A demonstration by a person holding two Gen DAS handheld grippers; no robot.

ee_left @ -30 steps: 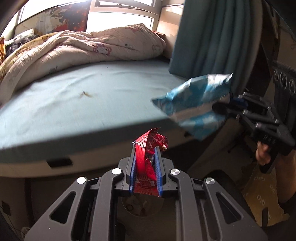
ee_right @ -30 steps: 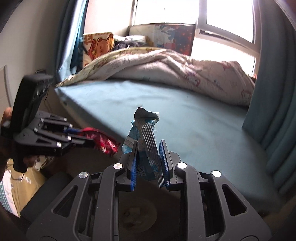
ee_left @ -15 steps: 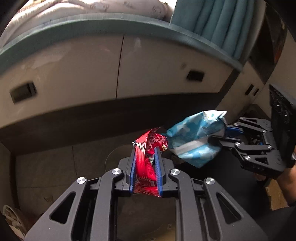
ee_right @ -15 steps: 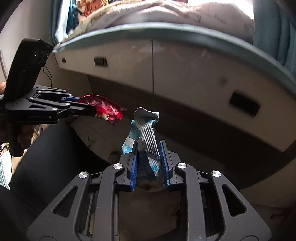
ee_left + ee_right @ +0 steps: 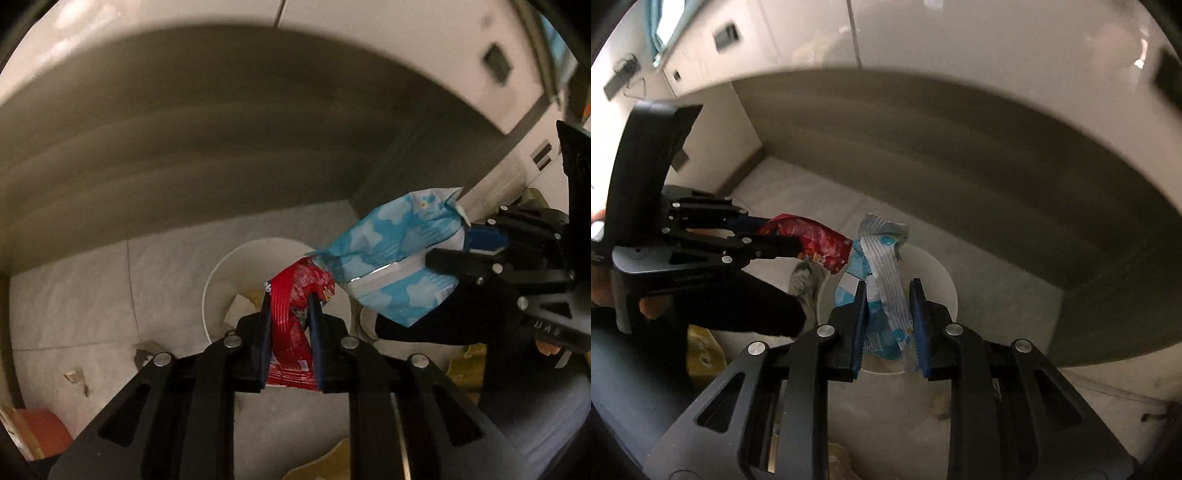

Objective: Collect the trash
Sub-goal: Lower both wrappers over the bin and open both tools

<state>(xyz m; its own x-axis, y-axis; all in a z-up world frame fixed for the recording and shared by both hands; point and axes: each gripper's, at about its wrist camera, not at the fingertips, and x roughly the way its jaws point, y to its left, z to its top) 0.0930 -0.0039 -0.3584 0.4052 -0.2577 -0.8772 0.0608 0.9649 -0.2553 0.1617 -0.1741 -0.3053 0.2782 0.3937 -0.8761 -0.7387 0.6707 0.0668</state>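
Left hand-held gripper clamped on red wrapper, right hand-held gripper clamped on blue-and-white wrapper, both angled down over white bin on tiled floor beside bed base, wrapper tips nearly touching above bin rim.

Your left gripper is a matte black frame of slotted arms with triangular cut-outs, joined by round silver screws, and its two fingers carry blue pads. Your right gripper is built the same way: black linkage, silver screws, blue-lined fingers. Seen from the left camera, its side bears pale stamped letters, and you wear dark trousers.
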